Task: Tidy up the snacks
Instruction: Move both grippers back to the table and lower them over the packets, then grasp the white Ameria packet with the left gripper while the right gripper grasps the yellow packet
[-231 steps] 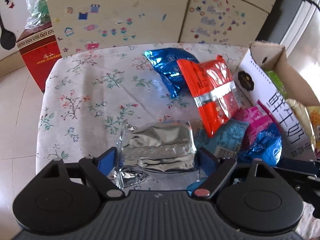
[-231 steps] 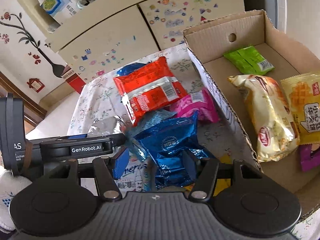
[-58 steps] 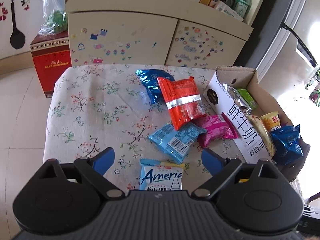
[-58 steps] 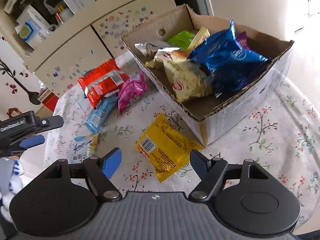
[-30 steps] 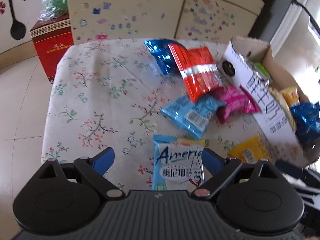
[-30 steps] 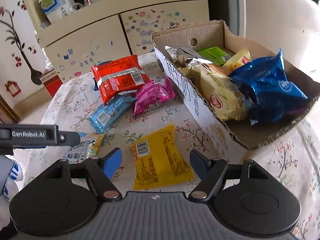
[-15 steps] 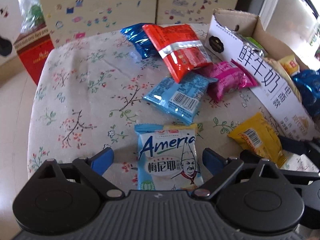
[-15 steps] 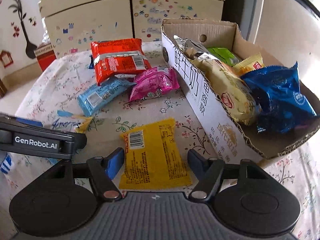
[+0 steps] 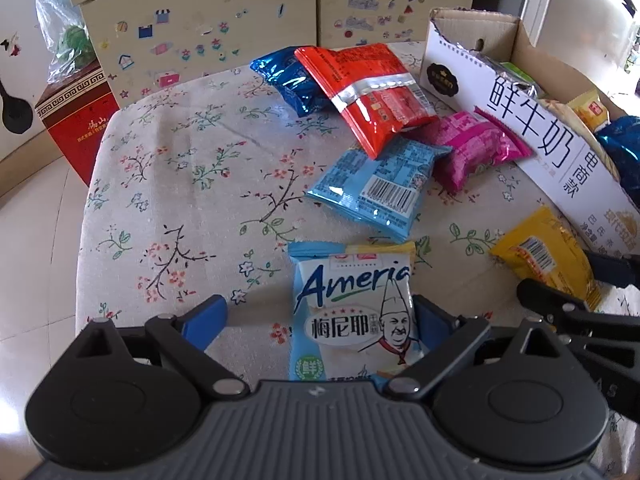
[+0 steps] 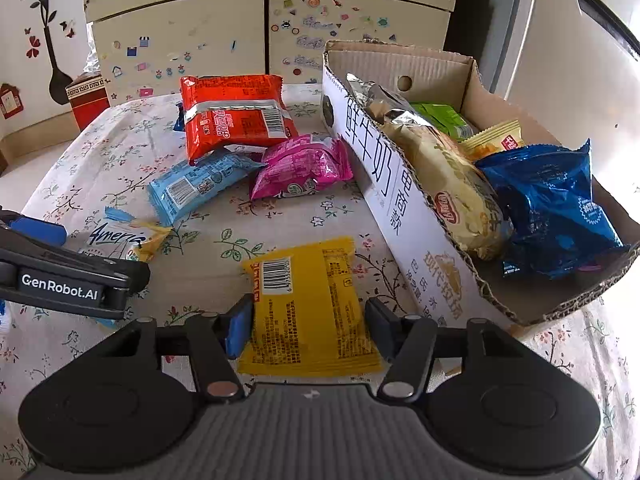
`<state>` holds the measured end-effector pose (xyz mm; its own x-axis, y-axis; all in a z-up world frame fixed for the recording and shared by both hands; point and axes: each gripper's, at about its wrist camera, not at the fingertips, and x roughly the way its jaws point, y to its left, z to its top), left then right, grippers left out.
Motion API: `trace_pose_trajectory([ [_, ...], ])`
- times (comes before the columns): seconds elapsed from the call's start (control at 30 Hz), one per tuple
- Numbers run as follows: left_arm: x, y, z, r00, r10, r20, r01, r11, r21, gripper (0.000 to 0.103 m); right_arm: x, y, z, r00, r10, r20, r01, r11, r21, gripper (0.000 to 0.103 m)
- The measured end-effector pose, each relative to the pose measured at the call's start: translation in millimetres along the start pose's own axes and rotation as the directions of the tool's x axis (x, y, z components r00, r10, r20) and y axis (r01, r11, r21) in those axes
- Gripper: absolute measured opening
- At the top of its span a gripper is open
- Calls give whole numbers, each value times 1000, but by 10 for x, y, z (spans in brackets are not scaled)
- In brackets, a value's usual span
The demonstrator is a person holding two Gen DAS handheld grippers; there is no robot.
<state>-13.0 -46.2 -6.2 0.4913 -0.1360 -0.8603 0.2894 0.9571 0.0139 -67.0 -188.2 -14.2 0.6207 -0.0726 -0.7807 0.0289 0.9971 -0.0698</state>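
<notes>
My left gripper [image 9: 320, 316] is open, its fingers on either side of a white and blue "America" snack pack [image 9: 354, 312] lying on the floral tablecloth; the right finger touches the pack. My right gripper [image 10: 306, 320] is open around a yellow snack pack [image 10: 306, 300], the fingers close to its sides. A cardboard box [image 10: 400, 184] at the right holds several snacks, among them a blue bag [image 10: 556, 208]. A red pack [image 10: 234, 114], a light blue pack [image 10: 192, 188] and a pink pack [image 10: 304, 166] lie on the table.
A dark blue pack [image 9: 288, 76] lies behind the red pack. A cream cabinet [image 10: 260, 40] with stickers stands behind the table. A red box [image 9: 76, 120] sits on the floor at the left. The table's left edge [image 9: 86, 216] drops to a tiled floor.
Both grippers have come down and forward onto their packs. The right gripper's fingers have narrowed around the yellow pack. The left gripper now straddles the "America" pack.
</notes>
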Motion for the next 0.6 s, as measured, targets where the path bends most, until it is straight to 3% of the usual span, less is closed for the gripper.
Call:
trace_pose_trajectory([
  [0.1, -24, -26, -6, 1000, -17, 15, 16, 1000, 18, 86, -12, -1, -2, 1000, -4, 0, 4, 1000, 6, 60],
  [0.17, -54, -75, -14, 999, -30, 31, 28, 998, 50, 70, -23, -9, 5, 1000, 0, -3, 0, 1000, 12, 59],
  [0.3, -99, -151, -31, 997, -60, 50, 55, 994, 95, 52, -47, -5, 12, 1000, 0, -4, 0, 1000, 18, 58],
  [0.6, -182, -184, -72, 994, -73, 75, 64, 991, 114, 49, -180, -11, 77, 1000, 5, 16, -6, 999, 45, 58],
])
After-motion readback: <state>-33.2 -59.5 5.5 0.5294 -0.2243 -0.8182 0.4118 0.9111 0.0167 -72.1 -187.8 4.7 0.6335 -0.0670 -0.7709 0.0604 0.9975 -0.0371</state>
